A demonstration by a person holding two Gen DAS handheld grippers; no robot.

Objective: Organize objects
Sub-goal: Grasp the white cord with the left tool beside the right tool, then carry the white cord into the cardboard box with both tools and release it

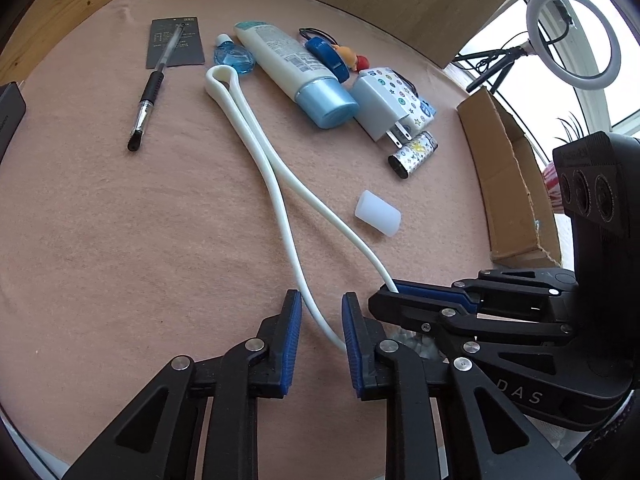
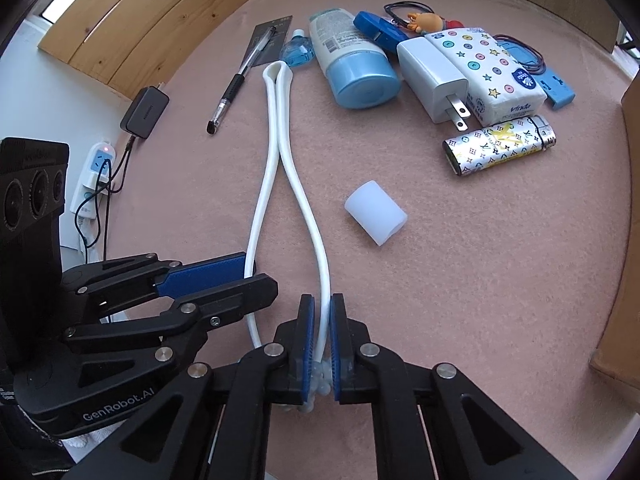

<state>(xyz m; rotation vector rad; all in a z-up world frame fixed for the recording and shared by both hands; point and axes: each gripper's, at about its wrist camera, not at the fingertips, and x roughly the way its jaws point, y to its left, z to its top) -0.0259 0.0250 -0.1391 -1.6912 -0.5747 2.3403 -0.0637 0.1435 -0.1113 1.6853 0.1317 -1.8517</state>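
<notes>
A long white cord (image 1: 280, 184), folded double with a loop at its far end, lies along the pink mat (image 1: 120, 220). One strand runs between the fingers of my left gripper (image 1: 320, 340), which is open around it. The other strand is clamped in my right gripper (image 2: 321, 320), shut on the white cord (image 2: 308, 216) near its bundled end. Each gripper shows in the other's view: the right gripper (image 1: 390, 293) at the right, the left gripper (image 2: 256, 274) at the left, side by side. A white translucent cap (image 2: 375, 218) lies just right of the cord.
At the far side lie a pen (image 1: 154, 84) on a dark card (image 1: 175, 42), a small blue bottle (image 1: 233, 56), a lotion tube (image 1: 292, 68), a white charger (image 2: 434, 76), a tissue pack (image 2: 488, 72) and a patterned lighter (image 2: 500, 144). A cardboard box (image 1: 512, 184) borders the right edge.
</notes>
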